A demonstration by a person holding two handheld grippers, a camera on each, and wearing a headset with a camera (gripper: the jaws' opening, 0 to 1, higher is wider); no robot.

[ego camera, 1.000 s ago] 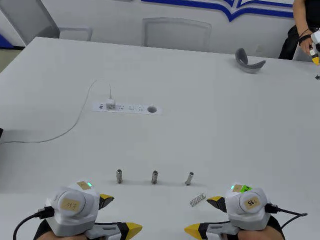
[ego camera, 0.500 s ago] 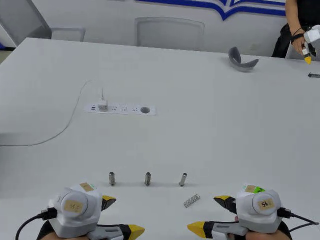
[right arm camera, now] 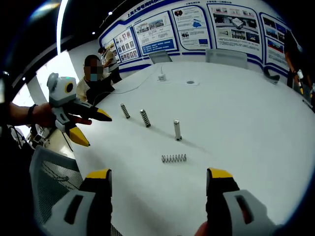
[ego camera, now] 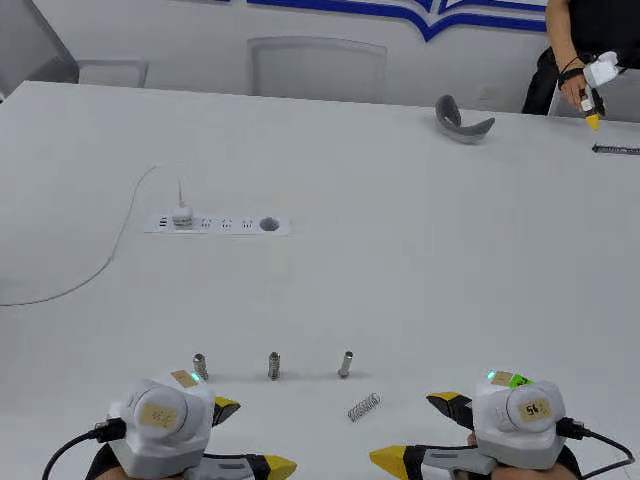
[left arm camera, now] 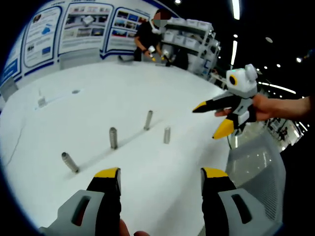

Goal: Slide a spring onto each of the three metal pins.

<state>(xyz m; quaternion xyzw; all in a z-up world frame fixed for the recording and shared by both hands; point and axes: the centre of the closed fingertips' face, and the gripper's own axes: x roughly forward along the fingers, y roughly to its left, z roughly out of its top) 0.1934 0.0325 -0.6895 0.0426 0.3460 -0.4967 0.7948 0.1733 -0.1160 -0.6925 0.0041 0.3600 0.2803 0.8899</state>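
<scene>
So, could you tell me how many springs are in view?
3: one on the left pin, one on the middle pin, and a loose spring beside the bare right pin.

The right gripper (right arm camera: 158, 177) holds its yellow-tipped jaws wide apart over the white table (right arm camera: 236, 108). Just beyond them a loose spring (right arm camera: 174, 158) lies flat. Behind it a bare metal pin (right arm camera: 177, 130) stands upright, apart from the spring. Farther left in the same row, a second pin (right arm camera: 144, 118) and a third pin (right arm camera: 125, 110) each wear a spring. At the left, a hand holds the left gripper (right arm camera: 93, 129), jaws spread.
</scene>
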